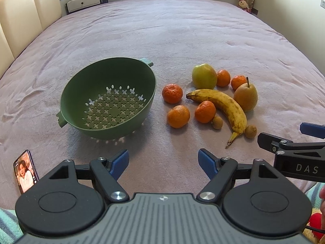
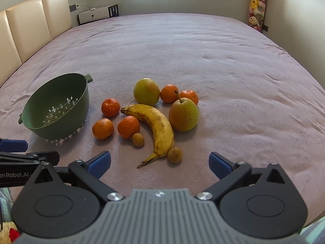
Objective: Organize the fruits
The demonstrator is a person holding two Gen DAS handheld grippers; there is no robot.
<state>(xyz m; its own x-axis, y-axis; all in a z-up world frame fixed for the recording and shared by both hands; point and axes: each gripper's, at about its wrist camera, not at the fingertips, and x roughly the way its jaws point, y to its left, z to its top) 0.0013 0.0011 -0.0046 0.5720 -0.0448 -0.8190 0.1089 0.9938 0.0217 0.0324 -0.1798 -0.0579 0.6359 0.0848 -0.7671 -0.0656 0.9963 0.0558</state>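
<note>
— Left wrist view showed the left gripper (image 1: pixel 163 163) low over the bed (image 1: pixel 162 30), fingers spread, holding nothing. Where was the fruit?

— Loose on the bed, right of the empty green colander (image 1: pixel 107 99): a banana (image 2: pixel 156 126), an apple (image 2: pixel 146 92), a pear (image 2: pixel 183 114), mandarins around them. The right gripper (image 2: pixel 160 162) hung just short of the banana's stem, fingers spread wide too.
</note>
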